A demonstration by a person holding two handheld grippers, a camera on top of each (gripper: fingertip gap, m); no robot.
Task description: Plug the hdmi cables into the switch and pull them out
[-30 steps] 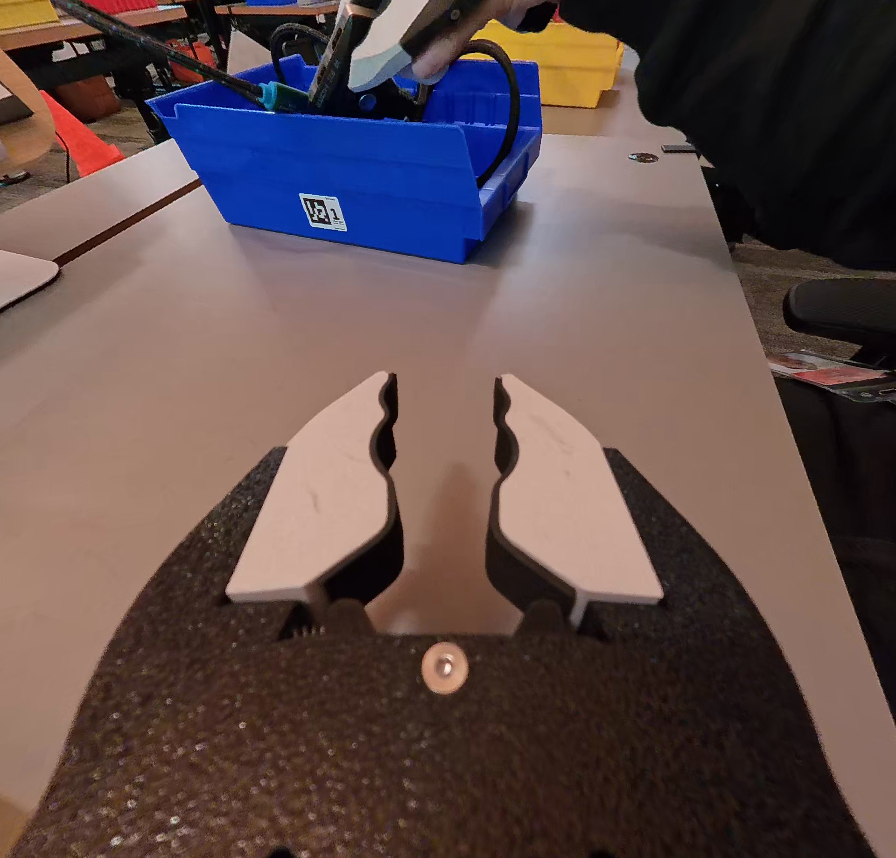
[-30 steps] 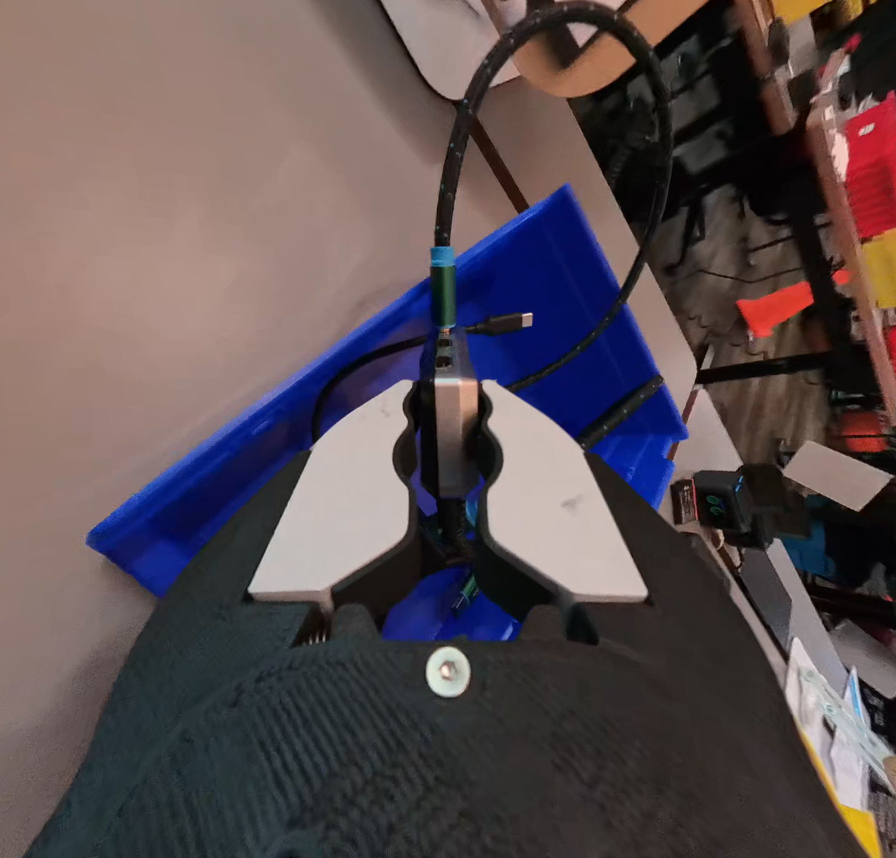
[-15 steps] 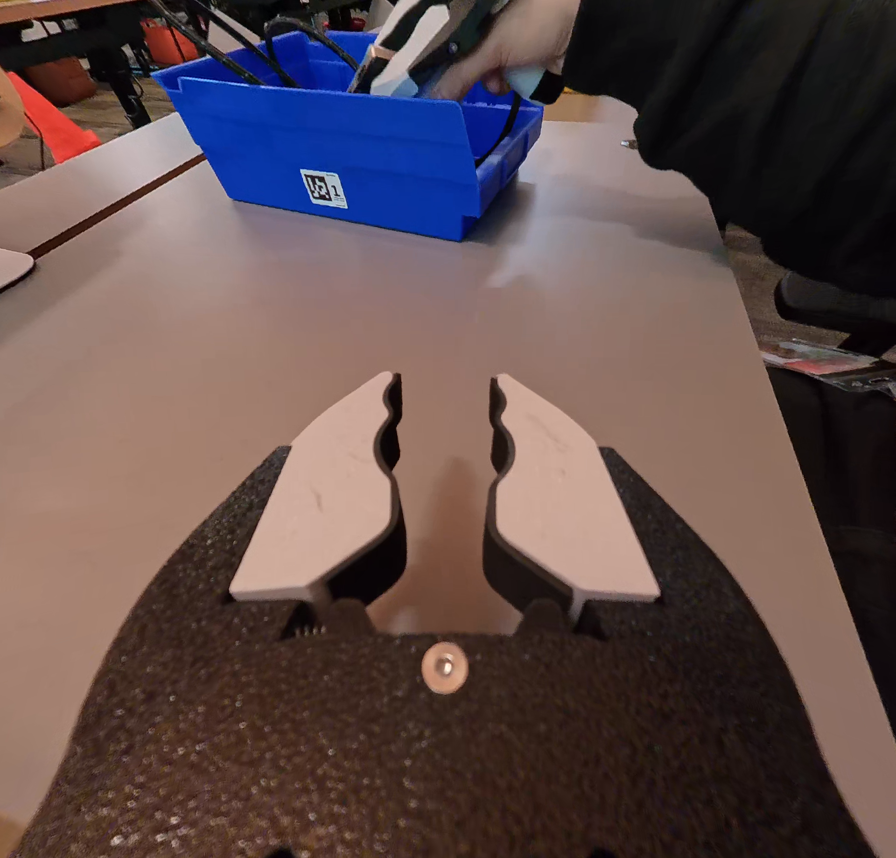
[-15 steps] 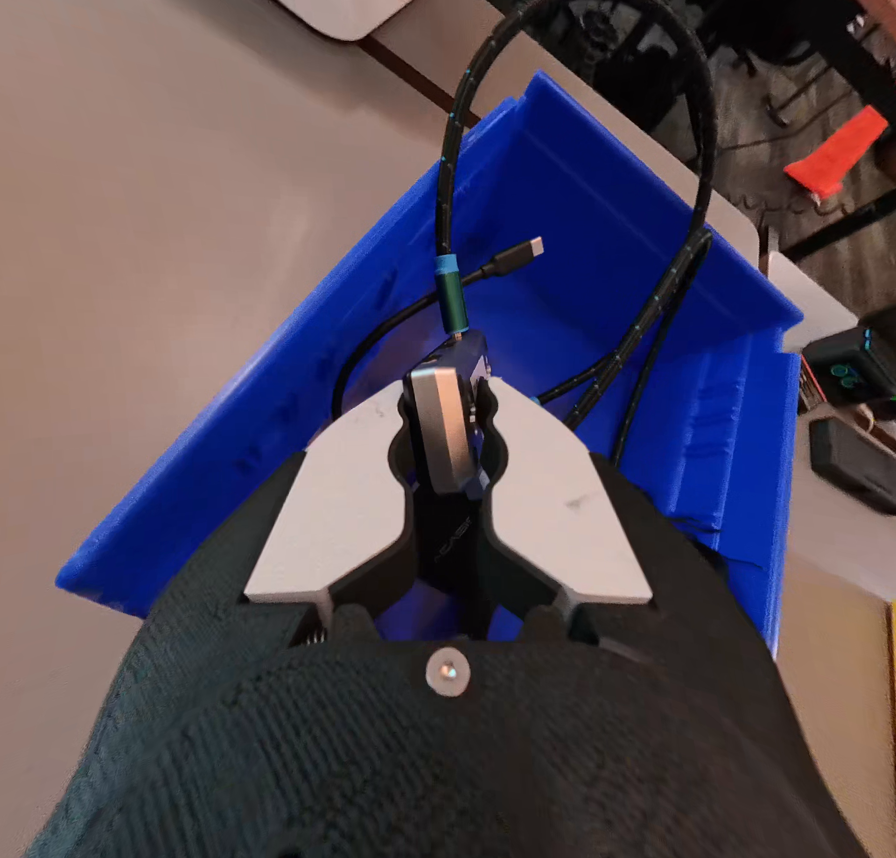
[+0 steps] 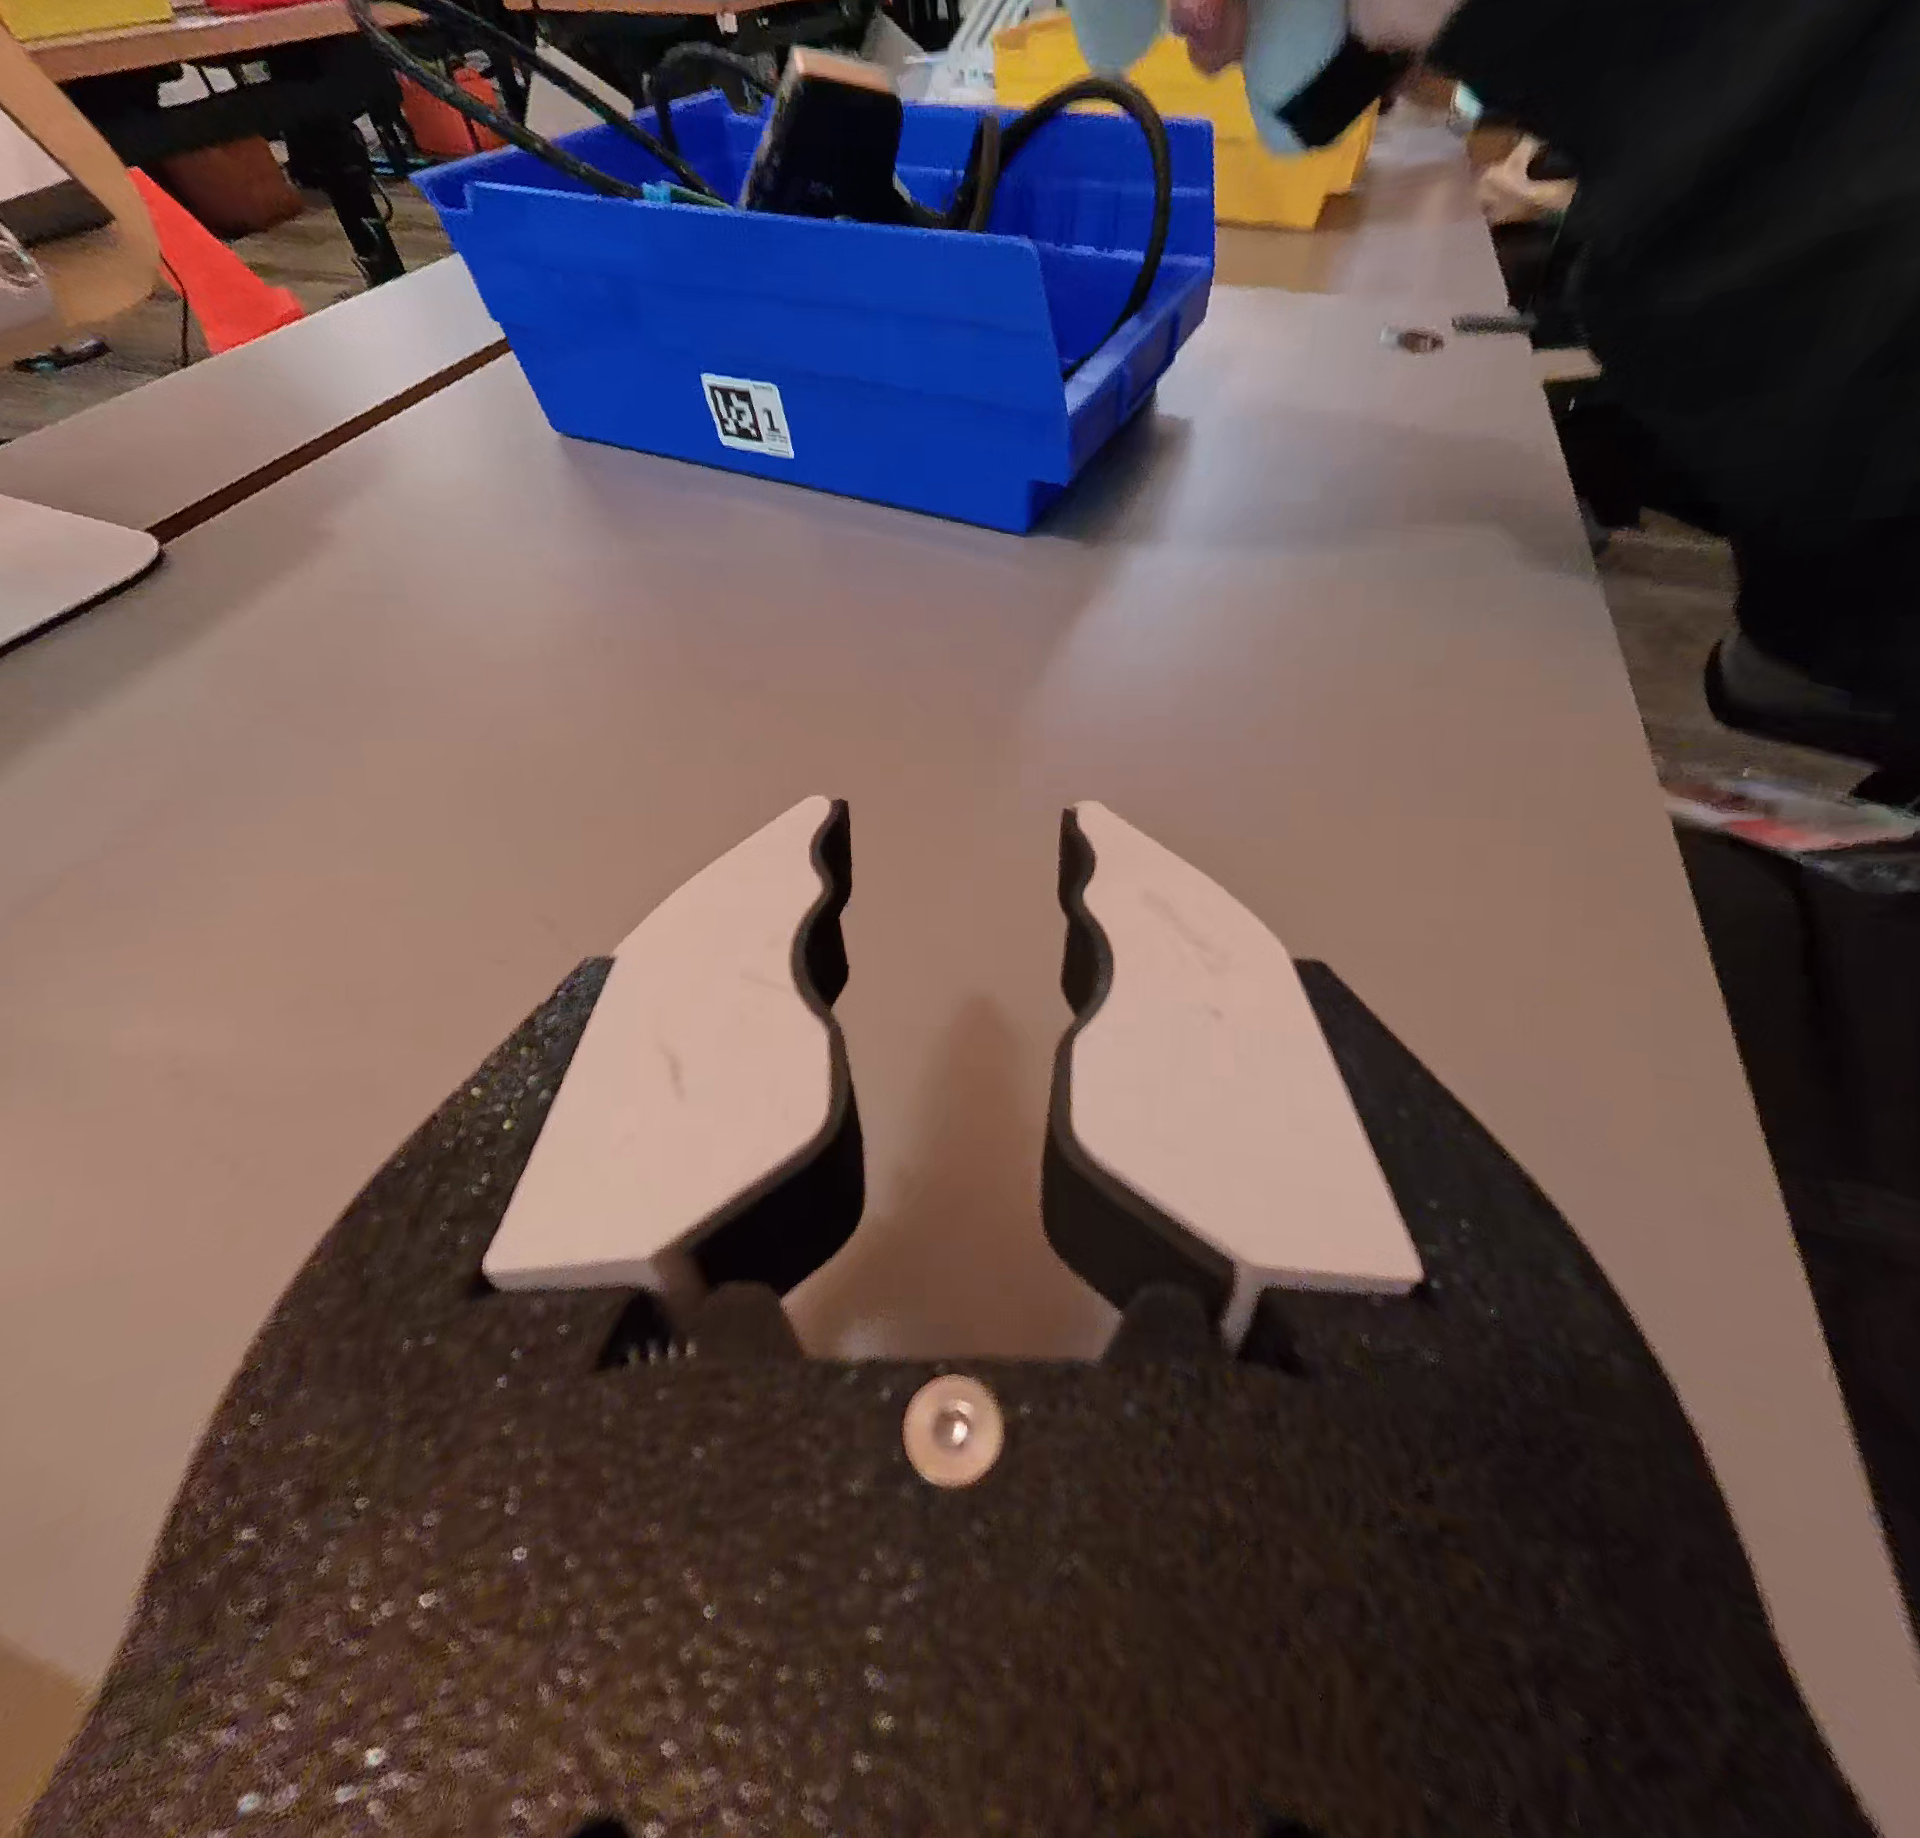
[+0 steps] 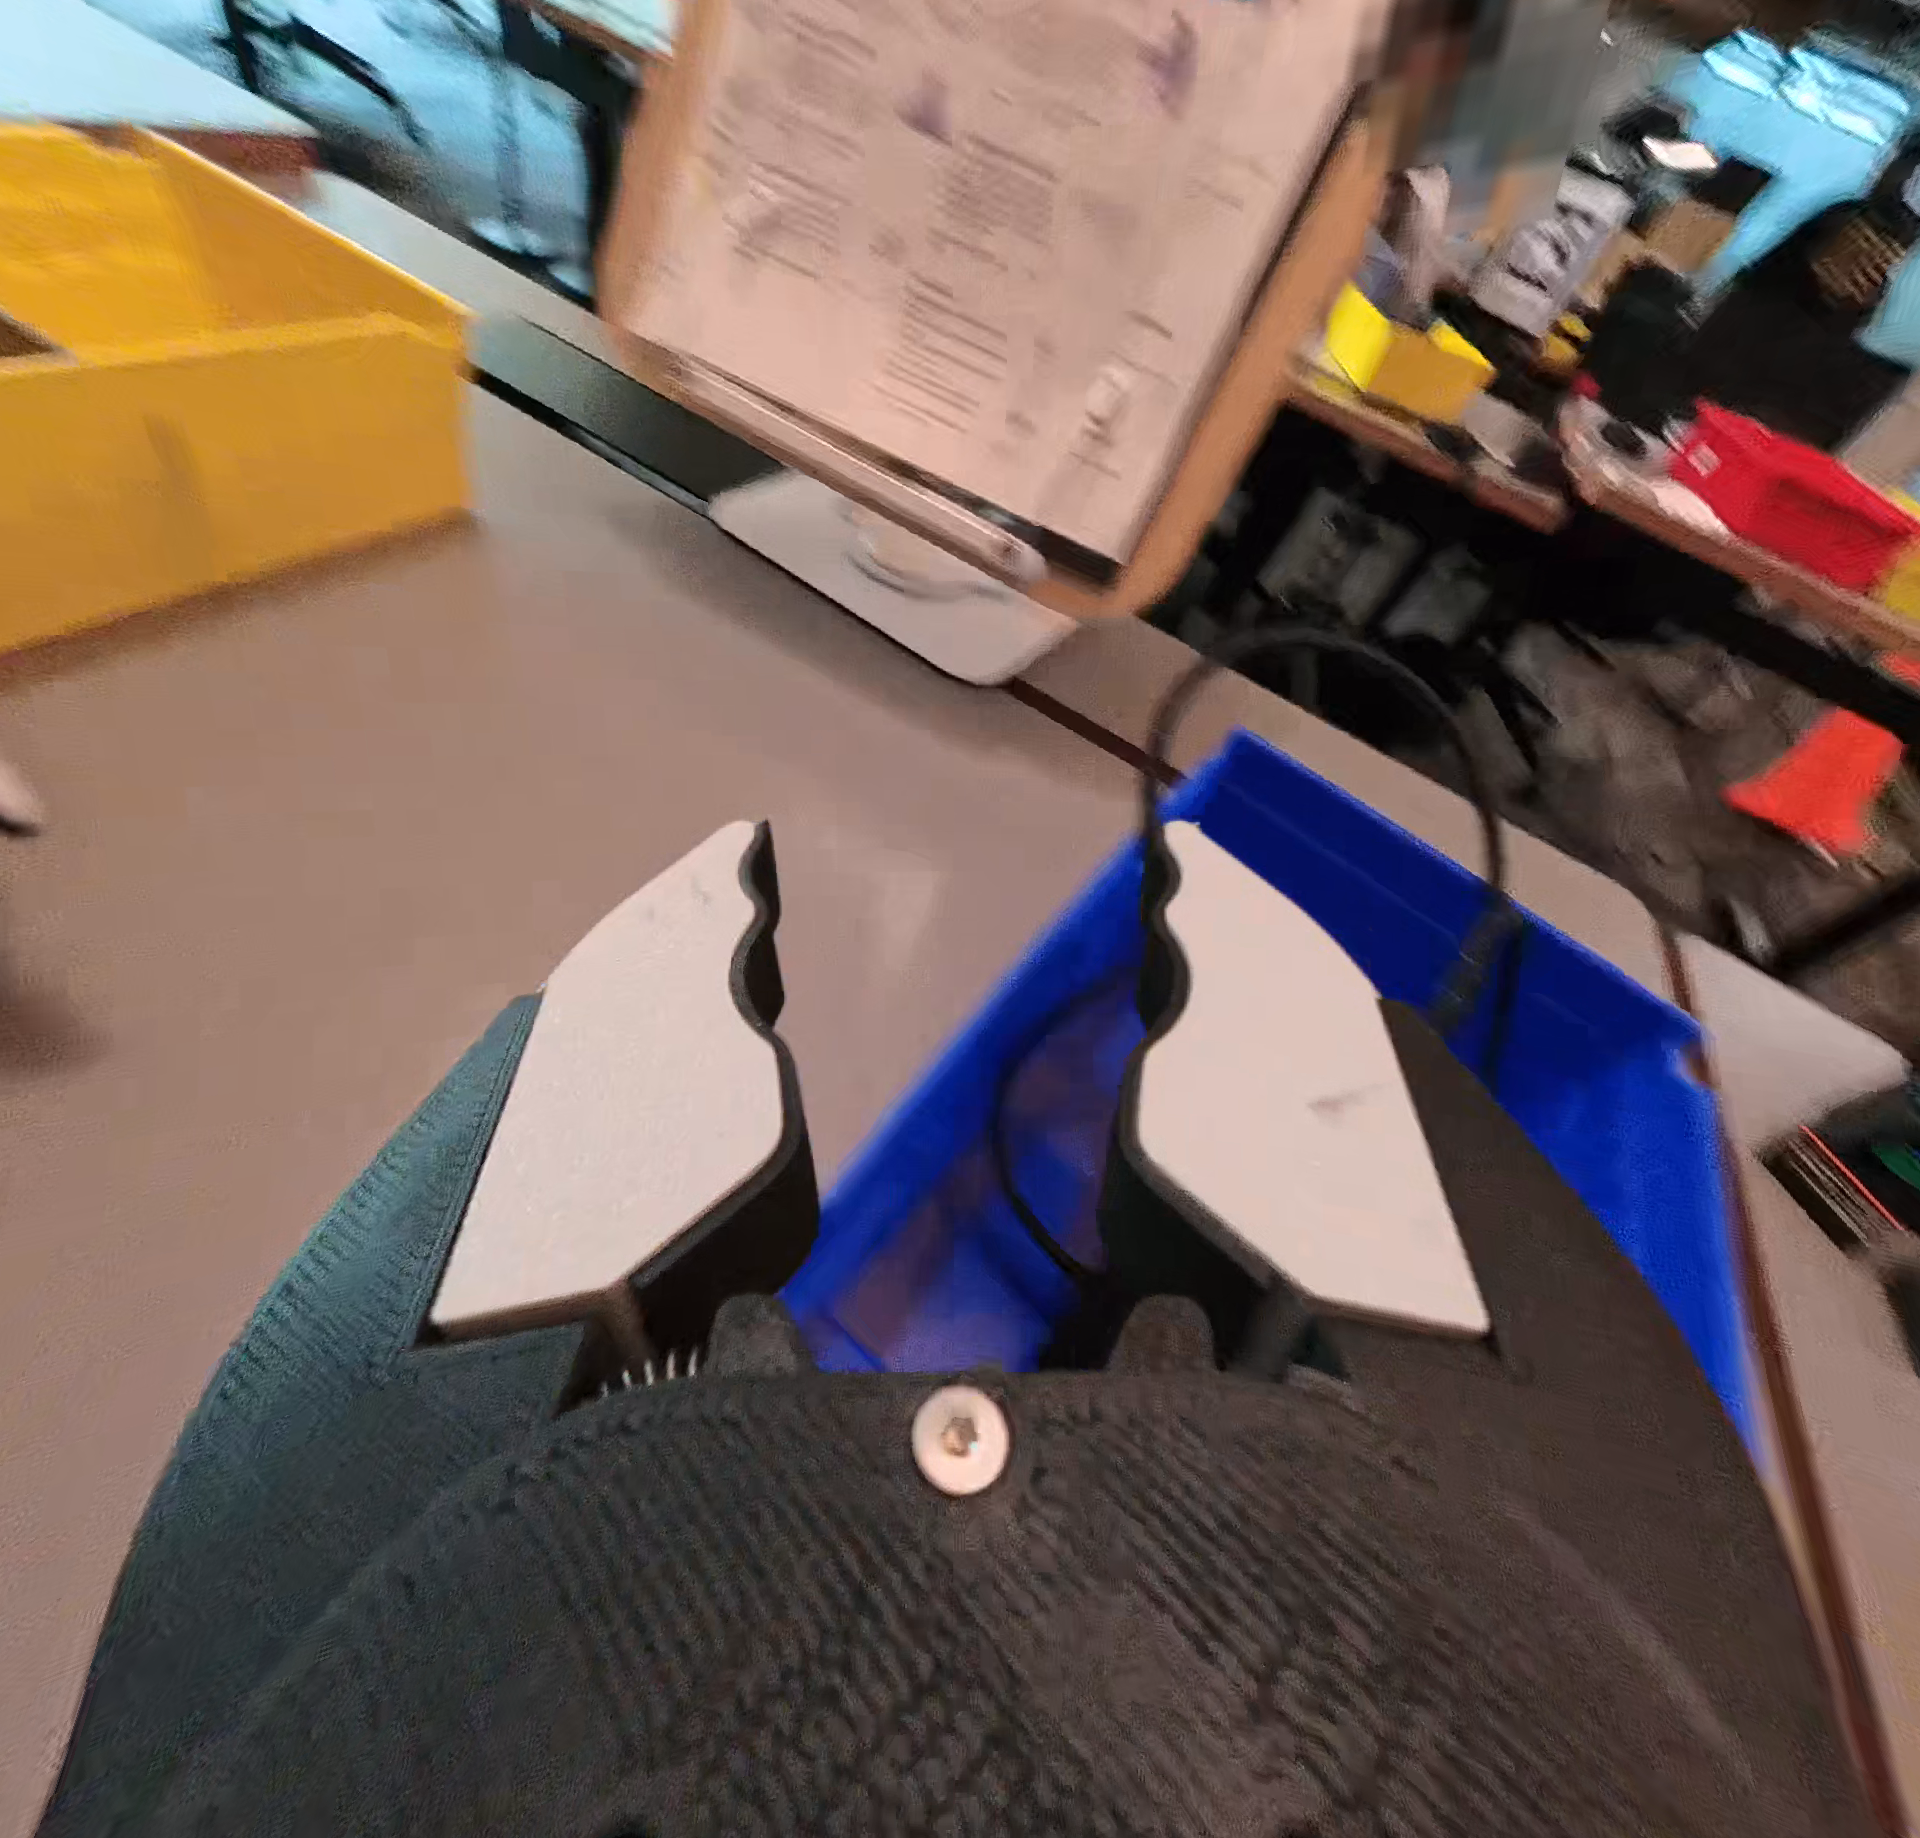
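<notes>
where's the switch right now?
In the left wrist view, the switch stands tilted inside the blue bin at the far end of the table, with black cables looped around it; neither gripper holds it.

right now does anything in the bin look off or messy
Yes. The switch stands tilted on end in the blue bin, not lying flat, and black cables loop above the rim, one trailing out over the back edge. Both grippers are open and empty.
</notes>
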